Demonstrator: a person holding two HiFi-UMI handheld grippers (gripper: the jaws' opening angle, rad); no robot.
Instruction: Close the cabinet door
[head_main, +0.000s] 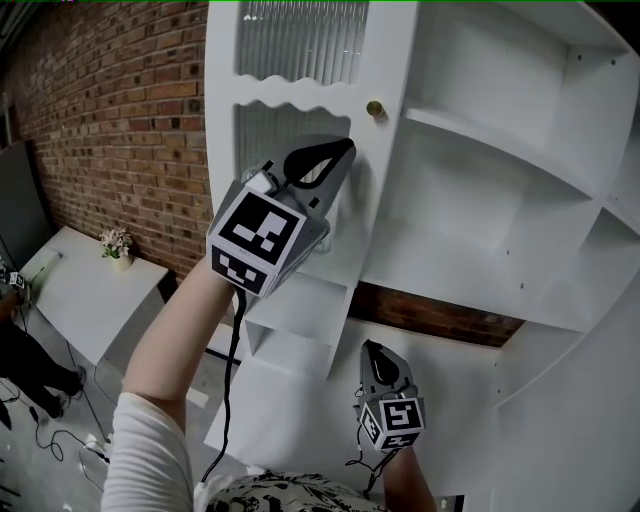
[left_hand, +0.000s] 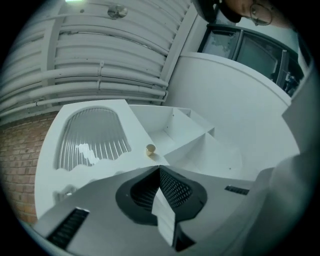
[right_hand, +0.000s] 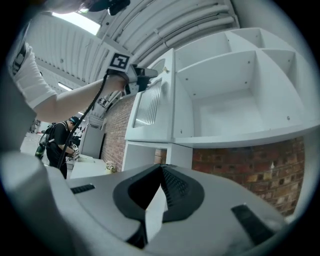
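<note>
The white cabinet door (head_main: 290, 120) with ribbed glass panels stands swung open, a small brass knob (head_main: 375, 108) near its free edge. My left gripper (head_main: 345, 148) is raised against the door's face just below the knob, jaws shut with nothing between them; whether it touches the door I cannot tell. In the left gripper view the knob (left_hand: 150, 149) lies just beyond the shut left gripper (left_hand: 159, 167). My right gripper (head_main: 372, 347) hangs lower, below the open shelves (head_main: 500, 180), shut and empty. In the right gripper view the right gripper (right_hand: 161, 166) is shut below the door (right_hand: 150, 107).
A red brick wall (head_main: 110, 120) runs behind the cabinet on the left. A white table (head_main: 80, 300) with a small flower pot (head_main: 117, 245) stands at lower left. A person (right_hand: 57, 142) works in the background. A cable hangs from my left gripper.
</note>
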